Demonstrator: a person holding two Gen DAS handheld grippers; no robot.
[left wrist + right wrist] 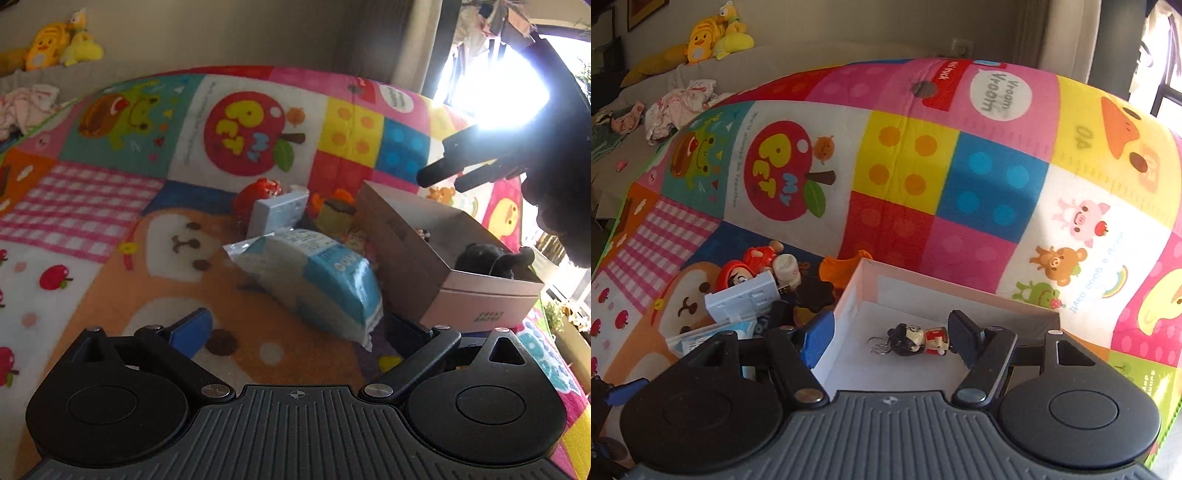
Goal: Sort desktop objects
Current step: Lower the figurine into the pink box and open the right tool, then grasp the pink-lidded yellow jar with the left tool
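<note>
An open cardboard box [406, 236] stands on the colourful play mat; it also shows in the right wrist view [849, 295]. Inside lie a small mouse keychain figure [916, 339] and a black plush toy [484, 258]. My right gripper [890, 339] is open and empty above the box, the keychain between its fingers' line of sight; it shows from the side in the left wrist view [443, 177]. My left gripper [295, 328] is open and empty just in front of a white-and-blue tissue pack [314, 280]. Behind the pack lie a pale blue box [280, 212], a red figure [258, 195] and a pudding-shaped toy [336, 212].
The play mat [923, 166] covers the surface. A sofa with yellow plush toys [709, 33] and crumpled clothes [679, 103] lies behind. A bright window [495, 88] glares at the right.
</note>
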